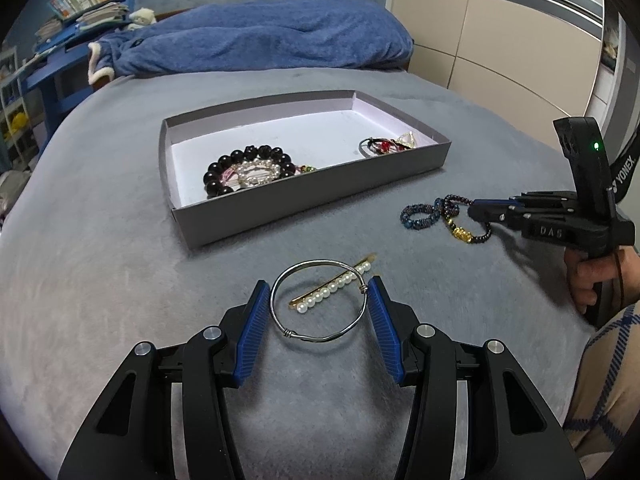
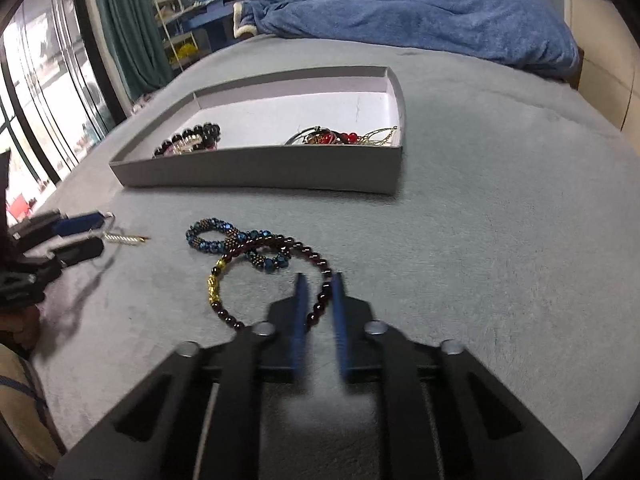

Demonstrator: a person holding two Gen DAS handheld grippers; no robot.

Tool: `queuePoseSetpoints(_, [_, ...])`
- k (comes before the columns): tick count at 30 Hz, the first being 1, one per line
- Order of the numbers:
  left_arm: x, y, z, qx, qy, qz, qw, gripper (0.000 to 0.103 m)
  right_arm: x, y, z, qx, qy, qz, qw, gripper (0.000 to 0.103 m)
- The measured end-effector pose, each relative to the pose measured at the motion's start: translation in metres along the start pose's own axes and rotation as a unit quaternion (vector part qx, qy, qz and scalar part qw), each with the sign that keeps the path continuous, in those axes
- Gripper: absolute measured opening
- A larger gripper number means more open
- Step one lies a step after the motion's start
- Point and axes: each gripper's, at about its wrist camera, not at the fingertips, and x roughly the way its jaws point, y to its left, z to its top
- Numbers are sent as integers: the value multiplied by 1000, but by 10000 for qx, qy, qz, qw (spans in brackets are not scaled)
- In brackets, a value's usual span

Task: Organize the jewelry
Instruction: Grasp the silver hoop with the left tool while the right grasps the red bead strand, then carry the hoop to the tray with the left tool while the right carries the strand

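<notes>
A silver wire bangle (image 1: 319, 301) lies on the grey bed cover over a pearl hair clip (image 1: 333, 287). My left gripper (image 1: 319, 286) is open, its blue fingers on either side of the bangle. A dark red bead bracelet with gold charms (image 2: 276, 276) and a blue beaded bracelet (image 2: 236, 242) lie overlapped on the cover. My right gripper (image 2: 319, 280) is nearly shut, its fingers astride the dark bracelet's right side; whether it grips the beads is unclear. A grey tray (image 1: 312, 196) holds a black bead bracelet (image 1: 248, 168) and other pieces.
A blue blanket (image 1: 260, 36) lies bunched at the far end of the bed. Wardrobe doors (image 1: 500, 32) stand at the right, a cluttered blue shelf (image 1: 60, 52) at the left. The tray also shows in the right wrist view (image 2: 260, 170).
</notes>
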Motion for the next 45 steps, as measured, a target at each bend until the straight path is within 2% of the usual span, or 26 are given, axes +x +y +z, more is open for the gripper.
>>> queuePoseSetpoints(6, [-1, 1, 0, -47, -49, -24, 10000, 52, -10, -8, 0, 294, -181, 289, 9990, 6])
queuePoseSetpoints(14, [-11, -1, 8, 63, -275, -67, 9996, 52, -32, -8, 10, 287, -461, 358, 9979, 6])
queuePoseSetpoints(23, [-14, 5, 36, -2, -523, 90, 9986, 52, -48, -4, 37, 215, -708, 444, 9963, 6])
queuePoseSetpoints(29, [-8, 9, 63, 51, -608, 339, 9976, 52, -54, 1, 61, 95, -863, 435, 9953, 6])
queuePoseSetpoints(39, [16, 23, 98, -89, -557, 662, 9962, 52, -52, 21, 108, -239, -1051, 556, 9926, 6])
queuePoseSetpoints(45, [43, 28, 106, -109, -252, 764, 9967, 52, -28, 37, 128, -353, -910, 659, 9930, 6])
